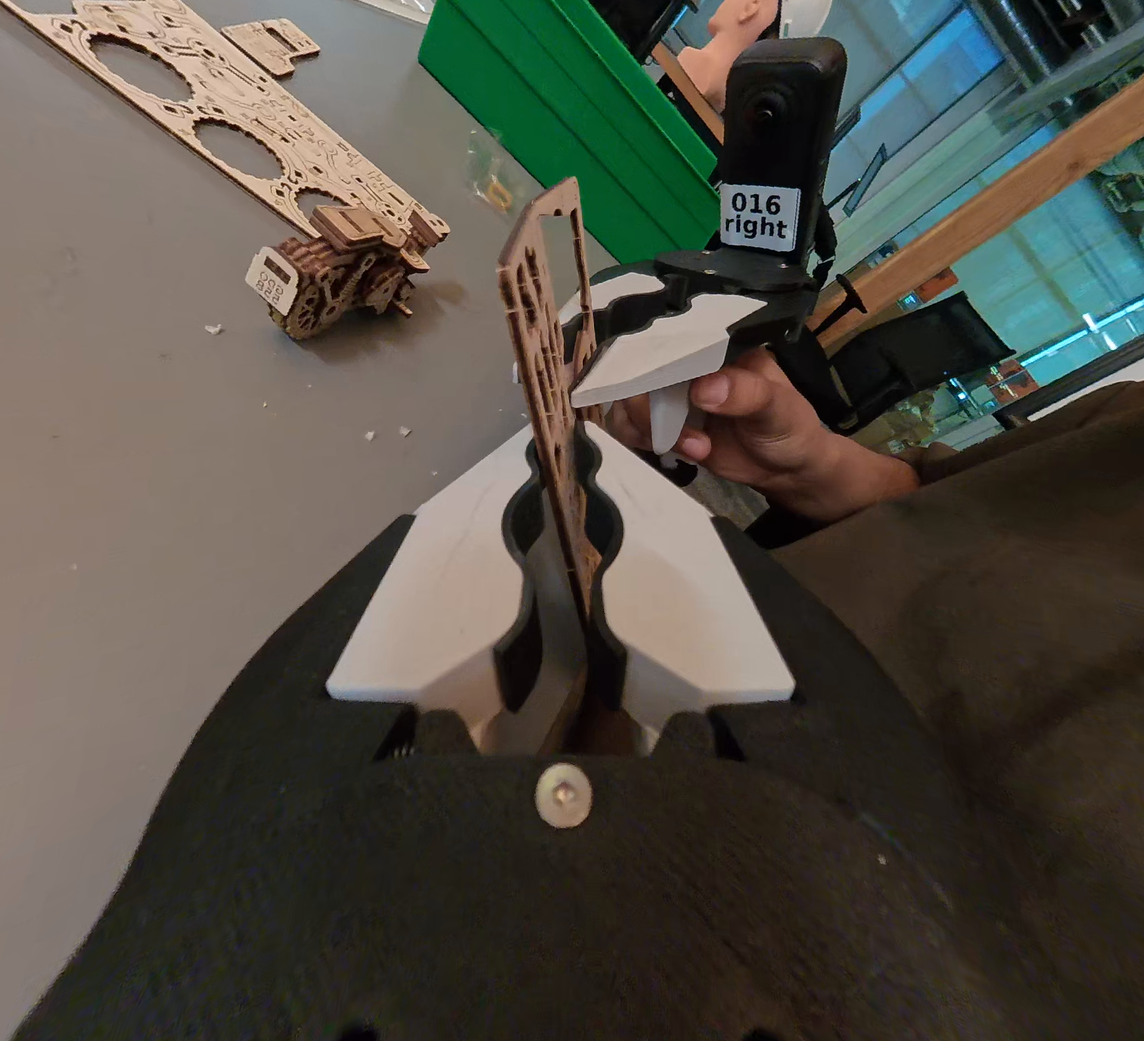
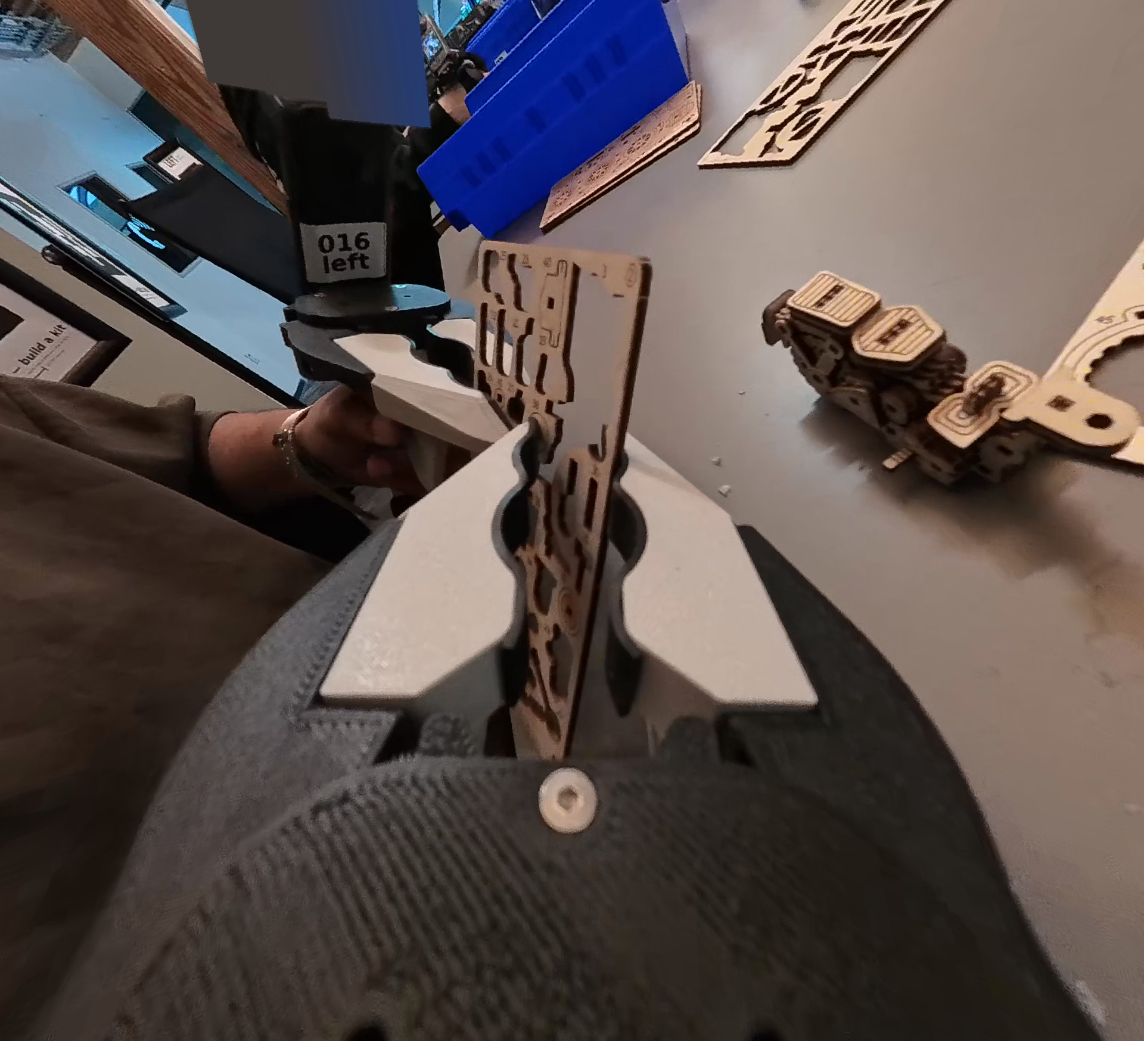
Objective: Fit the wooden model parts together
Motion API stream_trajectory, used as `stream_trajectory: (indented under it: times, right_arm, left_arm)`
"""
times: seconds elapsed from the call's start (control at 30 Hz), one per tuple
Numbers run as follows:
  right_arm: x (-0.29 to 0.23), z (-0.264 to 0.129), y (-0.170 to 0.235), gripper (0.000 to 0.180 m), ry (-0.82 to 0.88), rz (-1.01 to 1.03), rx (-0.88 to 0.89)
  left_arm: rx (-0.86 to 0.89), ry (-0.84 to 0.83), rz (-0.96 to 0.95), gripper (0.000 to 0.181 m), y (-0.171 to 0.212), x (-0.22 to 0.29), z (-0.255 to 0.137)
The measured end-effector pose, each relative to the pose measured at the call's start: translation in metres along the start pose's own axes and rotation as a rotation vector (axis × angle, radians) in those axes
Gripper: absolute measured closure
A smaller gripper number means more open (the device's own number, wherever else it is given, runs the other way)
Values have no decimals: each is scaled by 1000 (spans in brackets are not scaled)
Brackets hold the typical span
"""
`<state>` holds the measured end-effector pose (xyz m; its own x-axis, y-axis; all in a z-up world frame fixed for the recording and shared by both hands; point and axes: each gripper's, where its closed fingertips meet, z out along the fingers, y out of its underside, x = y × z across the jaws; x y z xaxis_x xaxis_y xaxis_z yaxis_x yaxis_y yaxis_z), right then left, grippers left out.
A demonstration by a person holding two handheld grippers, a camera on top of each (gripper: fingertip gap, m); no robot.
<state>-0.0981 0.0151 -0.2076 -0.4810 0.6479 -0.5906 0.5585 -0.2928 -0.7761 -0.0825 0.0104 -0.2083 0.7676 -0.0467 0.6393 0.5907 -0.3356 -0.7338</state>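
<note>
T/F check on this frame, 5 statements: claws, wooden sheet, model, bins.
1. Both the left claw and right claw grip the same thin laser-cut wooden parts sheet. True.
2. The sheet lies flat on the grey table. False: it is held up on edge, off the table.
3. The partly built brown wooden model sits on the table, ungripped. True.
4. The green plastic bin holds the model. False: the model is on the table.
5. The right claw is empty. False: it clamps the sheet.

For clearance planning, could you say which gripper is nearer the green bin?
Right: both grip the wooden sheet, right gripper just before the green bin, left gripper farther back.
</note>
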Motion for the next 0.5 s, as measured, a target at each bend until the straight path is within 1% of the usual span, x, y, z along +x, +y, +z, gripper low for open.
stream_trajectory:
  times: [0.27, 0.5]
  right_arm:
    - [5, 1, 1, 161, 55, -6, -18]
    - [5, 1, -2, 161, 81, -20, -13]
  left_arm:
    - [0, -41, -14, 176, 1, -5, 1]
    - [13, -74, 47, 175, -1, -5, 0]
